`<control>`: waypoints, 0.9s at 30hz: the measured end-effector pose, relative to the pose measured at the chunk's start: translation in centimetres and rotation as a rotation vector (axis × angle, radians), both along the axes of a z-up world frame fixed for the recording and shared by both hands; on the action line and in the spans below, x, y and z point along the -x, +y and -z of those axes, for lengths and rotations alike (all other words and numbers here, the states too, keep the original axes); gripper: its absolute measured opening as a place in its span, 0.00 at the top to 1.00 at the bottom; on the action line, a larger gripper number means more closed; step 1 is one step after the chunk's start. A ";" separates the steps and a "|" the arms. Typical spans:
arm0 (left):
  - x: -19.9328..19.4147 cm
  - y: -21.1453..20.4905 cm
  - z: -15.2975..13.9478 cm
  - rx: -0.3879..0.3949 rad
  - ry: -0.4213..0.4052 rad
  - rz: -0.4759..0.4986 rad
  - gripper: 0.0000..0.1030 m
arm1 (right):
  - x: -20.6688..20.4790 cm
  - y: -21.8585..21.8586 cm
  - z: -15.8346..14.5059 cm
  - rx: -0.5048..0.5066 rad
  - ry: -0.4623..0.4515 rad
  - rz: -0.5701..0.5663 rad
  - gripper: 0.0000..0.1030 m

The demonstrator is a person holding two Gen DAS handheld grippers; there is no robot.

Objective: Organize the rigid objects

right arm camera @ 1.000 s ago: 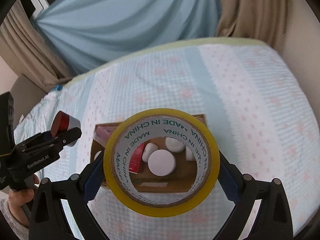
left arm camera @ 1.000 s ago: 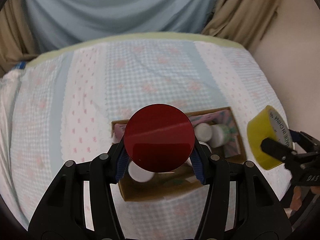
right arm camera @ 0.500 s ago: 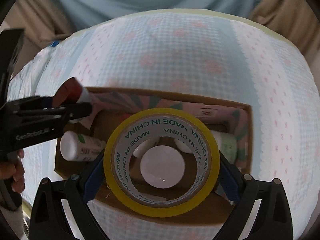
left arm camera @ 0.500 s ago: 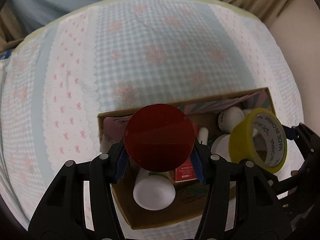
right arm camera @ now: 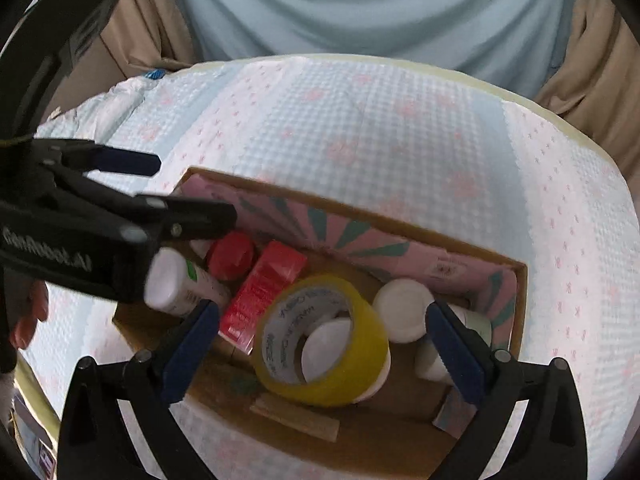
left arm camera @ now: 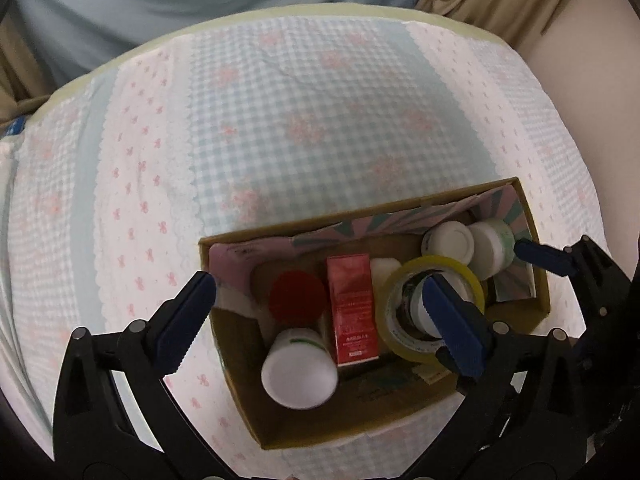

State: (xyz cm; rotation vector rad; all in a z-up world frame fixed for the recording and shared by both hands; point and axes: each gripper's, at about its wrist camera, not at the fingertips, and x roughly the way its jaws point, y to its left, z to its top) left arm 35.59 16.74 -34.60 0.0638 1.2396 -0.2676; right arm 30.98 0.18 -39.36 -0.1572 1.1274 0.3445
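A cardboard box (left arm camera: 360, 416) (right arm camera: 516, 300) sits on the checked cloth. In it lie a red-capped jar (left arm camera: 297, 297) (right arm camera: 231, 256), a red carton (left arm camera: 352, 304) (right arm camera: 264, 288), a yellow tape roll (left arm camera: 434, 312) (right arm camera: 324, 340), a white bottle (left arm camera: 299, 372) (right arm camera: 180, 288) and white jars (left arm camera: 448, 240) (right arm camera: 404, 308). My left gripper (left arm camera: 320, 312) is open and empty above the box's left end. My right gripper (right arm camera: 320, 340) is open and empty above the tape roll. The right gripper's fingers (left arm camera: 540, 258) show at the right of the left wrist view.
The left gripper's body (right arm camera: 80, 240) and the hand holding it fill the left of the right wrist view. The checked cloth (left arm camera: 320, 120) covers the table beyond the box. Blue and tan curtains (right arm camera: 360, 8) hang behind.
Both grippers came down over the box and opened. The red-capped jar left my left gripper and the tape roll left my right gripper; both now lie in the box.
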 end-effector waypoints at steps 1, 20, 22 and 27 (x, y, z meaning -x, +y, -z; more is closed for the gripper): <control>0.2 0.1 -0.2 0.000 -0.002 -0.004 0.00 | 0.2 0.0 -0.1 0.009 0.011 0.002 0.01; 8.5 1.1 -11.6 0.017 -0.167 -0.057 0.00 | 6.1 -2.8 -10.3 -0.015 -0.061 0.121 0.01; 9.8 1.4 -13.8 0.019 -0.196 -0.072 0.00 | 7.0 -3.6 -12.8 -0.049 -0.076 0.162 0.01; 13.5 1.7 -20.4 0.027 -0.301 -0.135 0.00 | 9.8 -5.0 -19.7 -0.035 -0.175 0.214 0.01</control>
